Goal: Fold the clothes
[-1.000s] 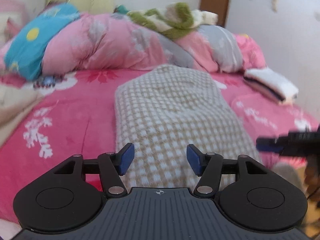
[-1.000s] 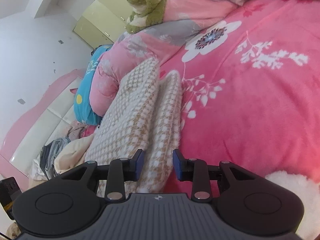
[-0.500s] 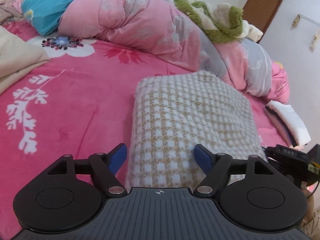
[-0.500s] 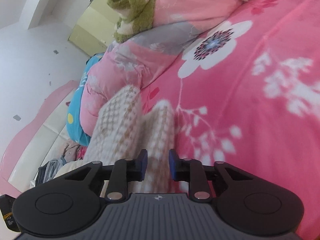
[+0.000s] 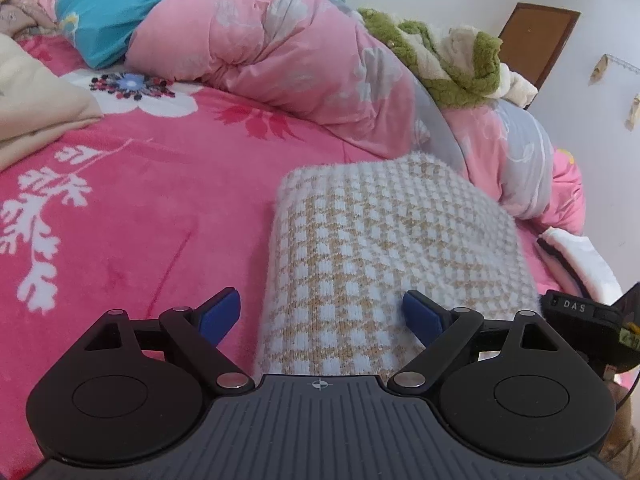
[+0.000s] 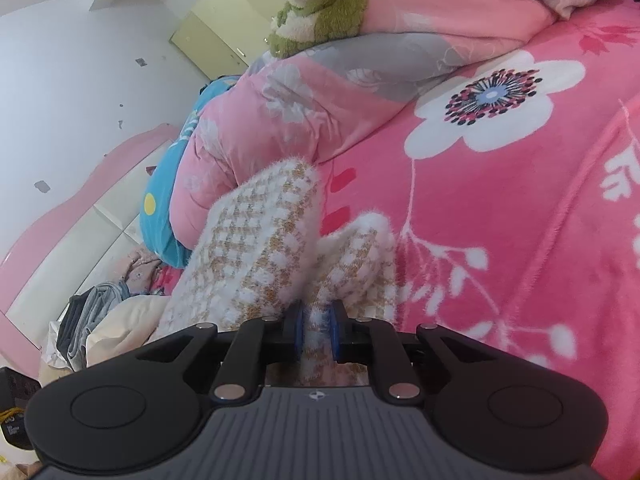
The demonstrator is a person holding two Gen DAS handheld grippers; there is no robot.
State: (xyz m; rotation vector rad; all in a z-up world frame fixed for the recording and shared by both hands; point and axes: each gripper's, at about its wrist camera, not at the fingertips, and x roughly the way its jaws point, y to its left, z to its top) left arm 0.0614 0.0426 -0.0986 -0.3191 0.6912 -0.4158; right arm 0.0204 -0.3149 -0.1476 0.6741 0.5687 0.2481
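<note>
- Right now the right gripper (image 6: pixel 316 330) has just closed, pads pinching a fold of the checked knit garment (image 6: pixel 256 256).
- Left gripper (image 5: pixel 320 314) has just spread wide; near edge of the garment (image 5: pixel 384 256) lies between its jaws, unpinched.
- Garment lies folded on the pink floral blanket (image 5: pixel 152 200); open blanket to its left.
- Bunched pink duvet (image 5: pixel 280 52) touches the far edge.
- Beige cloth (image 5: pixel 36 120) far left, white folded item (image 5: pixel 580 256) right.

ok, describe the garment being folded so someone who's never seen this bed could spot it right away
On the bright pink floral blanket, look just in front of the rolled pink and grey duvet. There lies the folded checked knit, and the right gripper is shut on its near edge. It is fuzzy with small tan and white squares, unlike the plain cream fabric and the green plush blanket nearby.
</note>
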